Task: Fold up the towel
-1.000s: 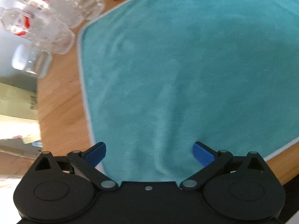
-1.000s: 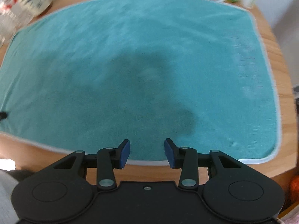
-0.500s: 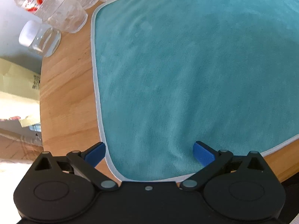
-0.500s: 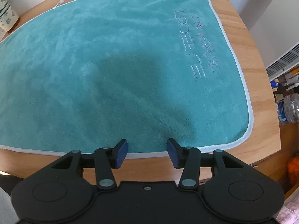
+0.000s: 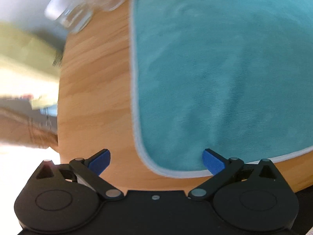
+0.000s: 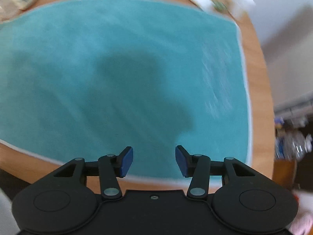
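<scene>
Left wrist view: towel point(image 5: 225, 74) lies flat and unfolded on the wooden tabletop point(image 5: 95, 98), so this reads as the approach-to-grasp step, no fold made yet. Left gripper point(image 5: 156, 164) has its fingers spread wide, nothing between them; the towel's near-left corner sits between the blue pads, right pad point(image 5: 213, 164) over the cloth by the near hem, left pad over bare wood. Can't tell whether either pad touches the surface

Right wrist view: right gripper point(image 6: 154, 161) fingers parted, narrower gap than the left, empty, hovering at the towel's point(image 6: 127, 68) near hem toward the tabletop's point(image 6: 260, 90) near-right corner. The rounded near-right towel corner is off to the right of the pads, not between them

Next move, my guess: left closes on its corner, right shifts right to reach its corner before pinching, then both lift and carry the near edge toward the far edge

Materials: teal plush microfibre, short nap, pale grey-white bound hem, rounded corners, faint pale marks near the right edge, too blurred to read. Thin and limp, so expect sag between the two grips. Clear plastic bottles point(image 5: 78, 13) stand at the tabletop's far-left corner, just beside the towel's far-left corner. Both frames motion-blurred
</scene>
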`<state>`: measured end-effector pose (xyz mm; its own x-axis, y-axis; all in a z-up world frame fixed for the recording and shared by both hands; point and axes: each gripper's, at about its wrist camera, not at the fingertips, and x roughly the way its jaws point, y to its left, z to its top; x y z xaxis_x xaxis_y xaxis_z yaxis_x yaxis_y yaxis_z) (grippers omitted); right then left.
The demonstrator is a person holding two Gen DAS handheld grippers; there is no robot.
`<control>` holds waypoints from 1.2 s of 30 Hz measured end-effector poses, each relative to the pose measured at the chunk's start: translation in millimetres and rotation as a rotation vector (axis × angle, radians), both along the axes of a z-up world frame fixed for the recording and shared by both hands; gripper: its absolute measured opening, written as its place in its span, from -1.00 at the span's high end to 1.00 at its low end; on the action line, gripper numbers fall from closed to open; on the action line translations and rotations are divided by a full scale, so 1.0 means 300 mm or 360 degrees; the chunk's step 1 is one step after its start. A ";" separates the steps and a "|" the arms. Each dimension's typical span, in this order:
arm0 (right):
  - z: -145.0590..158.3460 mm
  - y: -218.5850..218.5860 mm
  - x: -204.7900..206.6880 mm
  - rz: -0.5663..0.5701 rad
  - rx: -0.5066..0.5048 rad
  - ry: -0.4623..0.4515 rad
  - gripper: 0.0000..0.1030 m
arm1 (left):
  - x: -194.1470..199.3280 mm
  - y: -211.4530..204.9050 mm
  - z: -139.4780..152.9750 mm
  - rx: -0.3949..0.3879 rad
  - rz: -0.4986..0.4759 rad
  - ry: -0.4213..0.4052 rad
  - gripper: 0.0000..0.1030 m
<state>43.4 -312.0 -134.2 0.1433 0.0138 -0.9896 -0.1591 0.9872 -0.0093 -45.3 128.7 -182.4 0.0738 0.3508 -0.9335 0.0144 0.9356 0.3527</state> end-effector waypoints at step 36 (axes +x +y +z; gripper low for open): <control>-0.048 1.528 0.632 0.1962 0.0316 -0.0192 -0.04 | -0.003 0.231 0.022 -0.0632 0.0186 -0.0079 0.30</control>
